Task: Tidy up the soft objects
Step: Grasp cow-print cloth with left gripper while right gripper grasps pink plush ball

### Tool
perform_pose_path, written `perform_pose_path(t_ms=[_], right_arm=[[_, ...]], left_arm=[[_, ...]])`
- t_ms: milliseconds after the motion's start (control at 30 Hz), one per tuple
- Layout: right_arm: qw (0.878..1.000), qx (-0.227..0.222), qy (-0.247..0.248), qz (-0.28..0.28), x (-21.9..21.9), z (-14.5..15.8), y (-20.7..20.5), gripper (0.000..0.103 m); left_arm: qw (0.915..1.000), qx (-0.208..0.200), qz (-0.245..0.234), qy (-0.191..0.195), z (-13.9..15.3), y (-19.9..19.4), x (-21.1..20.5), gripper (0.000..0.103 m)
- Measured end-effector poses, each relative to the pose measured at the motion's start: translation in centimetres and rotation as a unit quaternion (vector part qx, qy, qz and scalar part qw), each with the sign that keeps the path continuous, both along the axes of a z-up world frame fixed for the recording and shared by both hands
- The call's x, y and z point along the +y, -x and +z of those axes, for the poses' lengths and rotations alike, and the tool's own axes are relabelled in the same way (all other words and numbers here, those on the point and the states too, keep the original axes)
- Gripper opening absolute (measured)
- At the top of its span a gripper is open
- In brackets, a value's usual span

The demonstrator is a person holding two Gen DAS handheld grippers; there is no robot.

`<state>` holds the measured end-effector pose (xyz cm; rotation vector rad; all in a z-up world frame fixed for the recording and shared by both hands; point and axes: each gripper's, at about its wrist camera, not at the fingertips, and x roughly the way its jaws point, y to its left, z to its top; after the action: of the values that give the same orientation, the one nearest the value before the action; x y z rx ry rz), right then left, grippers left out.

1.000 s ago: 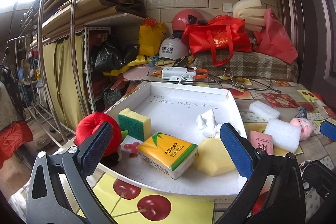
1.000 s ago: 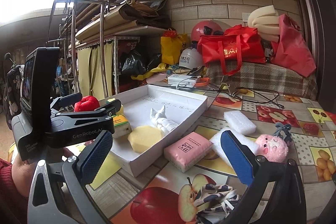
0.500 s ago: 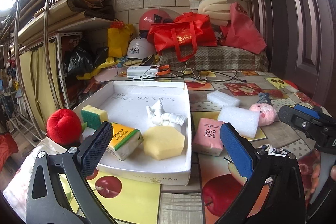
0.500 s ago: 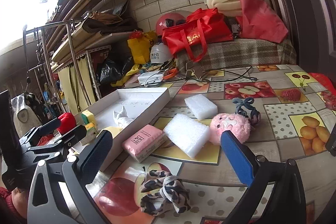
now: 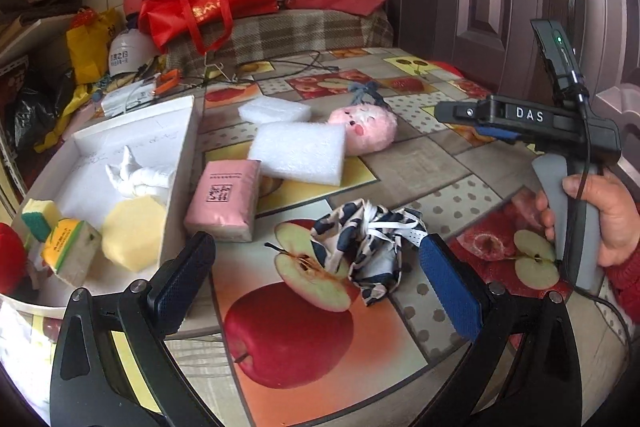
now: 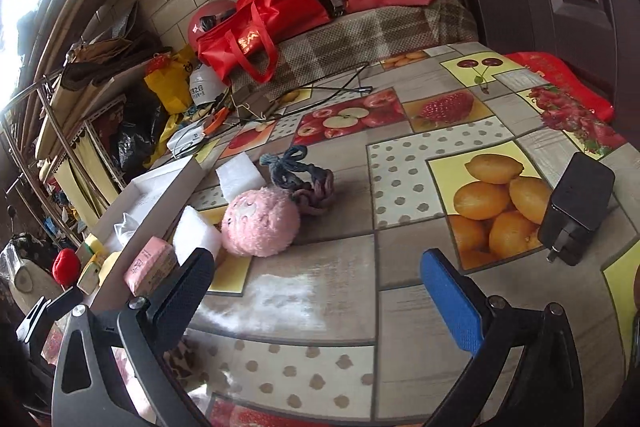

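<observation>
My left gripper (image 5: 316,279) is open, and a black-and-white patterned cloth (image 5: 370,241) lies on the table between its fingers. Beyond it lie a pink tissue pack (image 5: 224,199), a white foam block (image 5: 298,151), a smaller foam block (image 5: 274,111) and a pink plush toy (image 5: 366,127). The white box (image 5: 178,163) on the left holds a yellow sponge (image 5: 134,231), a white knotted cloth (image 5: 138,177), a tissue box and a green sponge. My right gripper (image 6: 316,283) is open over bare tablecloth, with the pink plush toy (image 6: 260,223) ahead of its left finger and a braided grey knot (image 6: 308,183) behind the plush.
A black charger (image 6: 576,211) stands at the right of the table. Red bags (image 5: 208,7), helmets and cables crowd the far edge. A red plush apple (image 5: 12,263) sits left of the box. A hand (image 5: 600,215) holds the right gripper's handle at the right.
Both grippers have swung right, away from the white box. The patterned cloth now lies between the left fingers. The right view now faces the plush and the lemon print.
</observation>
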<state>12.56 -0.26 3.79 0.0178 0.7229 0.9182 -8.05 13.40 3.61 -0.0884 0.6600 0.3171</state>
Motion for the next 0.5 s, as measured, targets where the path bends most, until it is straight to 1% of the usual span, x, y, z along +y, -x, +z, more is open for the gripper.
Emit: perform_pose_path(t_ms=[33,100,167,267,333,367,400,433,467,500], right_arm=[[1.0,-0.005,0.013,0.007,0.6,0.0,-0.4,0.103],[0.999,-0.011,0.028,0.028,2.0,0.0,-0.7,0.102],[0.998,-0.011,0.035,0.056,3.7,-0.1,-0.8,0.098],[0.995,-0.021,0.056,0.079,6.3,-0.2,-0.6,0.095],[0.993,-0.029,0.072,0.086,7.9,-0.3,-0.3,0.09],[0.992,-0.033,0.079,0.089,8.6,-0.4,-0.2,0.086],[0.991,-0.035,0.087,0.092,9.1,-0.5,-0.1,0.081],[0.99,-0.037,0.096,0.097,9.7,-0.6,0.0,0.079],[0.988,-0.038,0.104,0.103,10.1,-0.8,0.1,0.076],[0.987,-0.04,0.112,0.109,10.4,-0.9,0.2,0.074]], left_arm=[[0.9999,0.015,-0.003,0.002,-0.3,-0.8,-0.2,0.103],[0.9992,0.033,-0.014,0.015,-0.8,-2.0,-0.4,0.103],[0.9984,0.047,-0.018,0.027,-1.2,-2.9,-0.4,0.103],[0.997,0.065,-0.017,0.038,-1.7,-3.7,-0.3,0.103],[0.9961,0.076,-0.016,0.041,-2.0,-4.1,-0.4,0.102],[0.9954,0.083,-0.02,0.042,-2.2,-4.3,-0.5,0.101],[0.9948,0.091,-0.021,0.042,-2.4,-4.5,-0.6,0.094],[0.9941,0.099,-0.022,0.04,-2.6,-4.7,-0.7,0.09],[0.9937,0.103,-0.023,0.04,-2.8,-4.9,-0.8,0.09],[0.9938,0.1,-0.026,0.04,-2.7,-4.9,-0.9,0.083]])
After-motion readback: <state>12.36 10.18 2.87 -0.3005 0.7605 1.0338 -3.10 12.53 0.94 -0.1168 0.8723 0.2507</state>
